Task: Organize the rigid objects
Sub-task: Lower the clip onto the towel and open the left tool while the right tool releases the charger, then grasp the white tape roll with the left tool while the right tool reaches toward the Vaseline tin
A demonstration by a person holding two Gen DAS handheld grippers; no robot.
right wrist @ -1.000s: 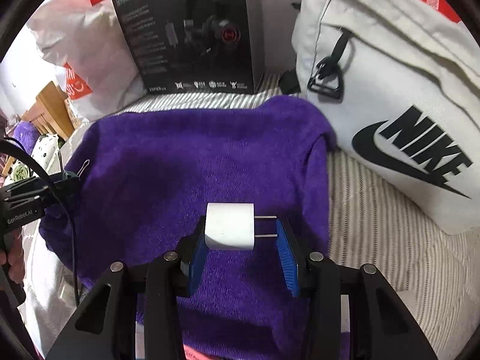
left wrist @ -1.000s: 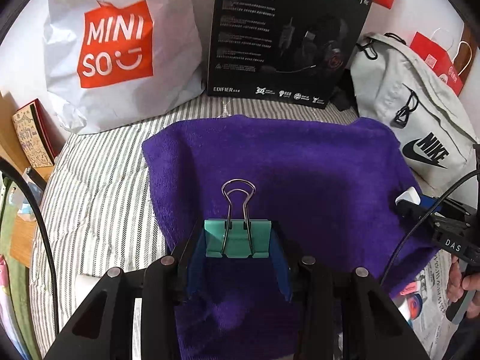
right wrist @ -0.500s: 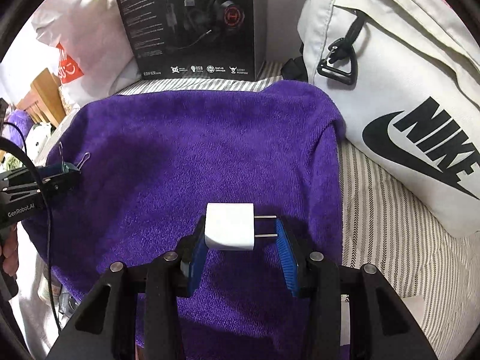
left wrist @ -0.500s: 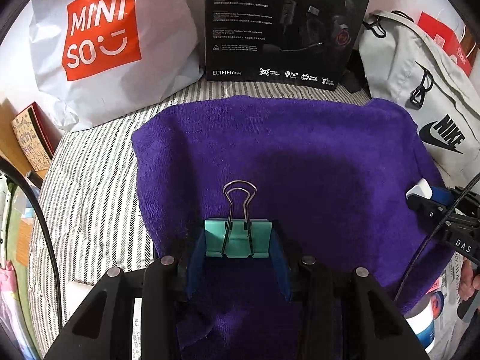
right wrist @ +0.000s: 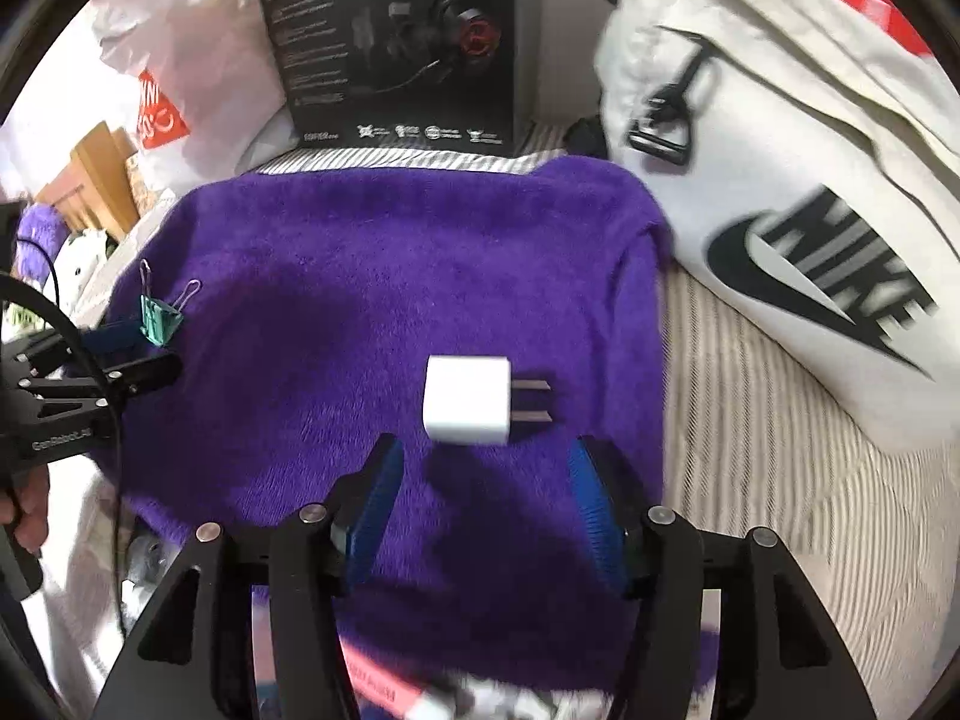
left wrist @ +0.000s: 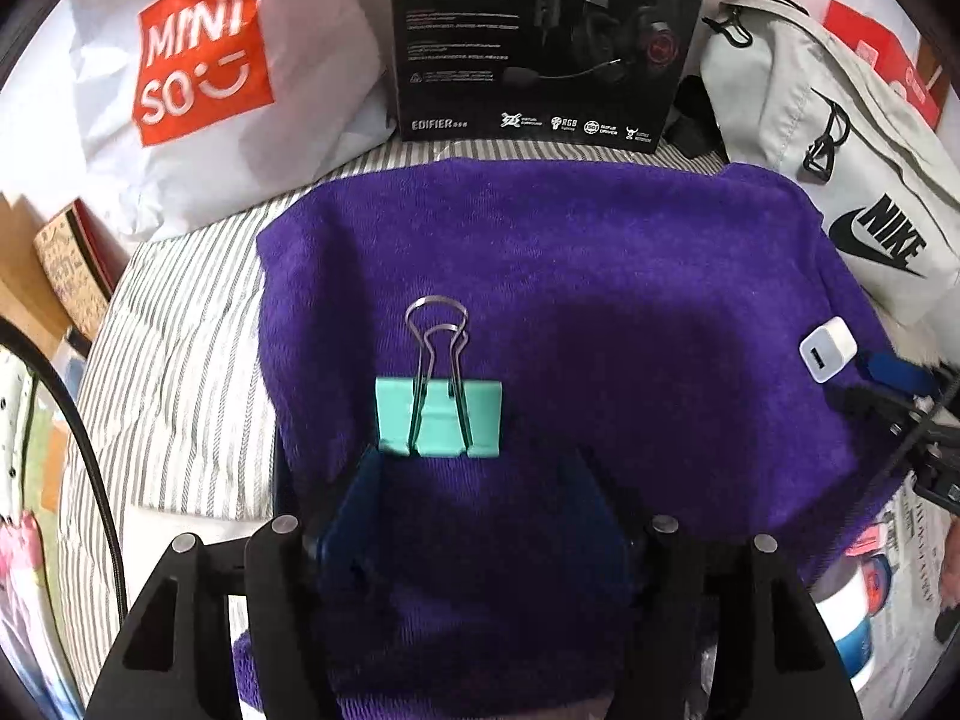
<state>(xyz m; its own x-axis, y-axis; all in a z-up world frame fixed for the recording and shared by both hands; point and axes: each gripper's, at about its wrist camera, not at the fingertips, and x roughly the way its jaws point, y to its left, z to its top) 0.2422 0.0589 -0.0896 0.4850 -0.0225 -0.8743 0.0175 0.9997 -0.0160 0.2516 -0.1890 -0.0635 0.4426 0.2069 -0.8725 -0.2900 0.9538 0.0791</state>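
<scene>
Since both grippers have just been opening, each item: lies freed on the purple towel [left wrist: 600,276], which is spread over a striped bed [left wrist: 174,348].
Left gripper [left wrist: 474,480]: released, its blue pads spread apart; the binder clip's near left corner seems to sit just at the left pad's tip, the right pad well clear.
Teal binder clip [left wrist: 438,417]: flat on the towel's left part, wire handles pointing to the far side.
Right gripper [right wrist: 483,483]: released, pads wide, nothing pressed between them.
White USB charger plug [right wrist: 467,399]: on the towel's right part, just beyond the right gripper's fingertips, prongs pointing right; the view is blurred, so whether it has fully settled I cannot tell.
Surroundings: Miniso bag [left wrist: 198,78] far left, Edifier headset box [left wrist: 540,36] far centre, Nike bag [right wrist: 798,228] far right.
Risk, clip: if the left gripper pulls back at a slant, the left pad may catch the clip's corner and drag or turn it out of line.
Risk, charger: the plug lies near the towel's right edge; a nudge from a pad, or the soft pile tipping it, could roll it onto the bed.
Risk, towel: a low retreat may snag the pile and shift both items together.
</scene>
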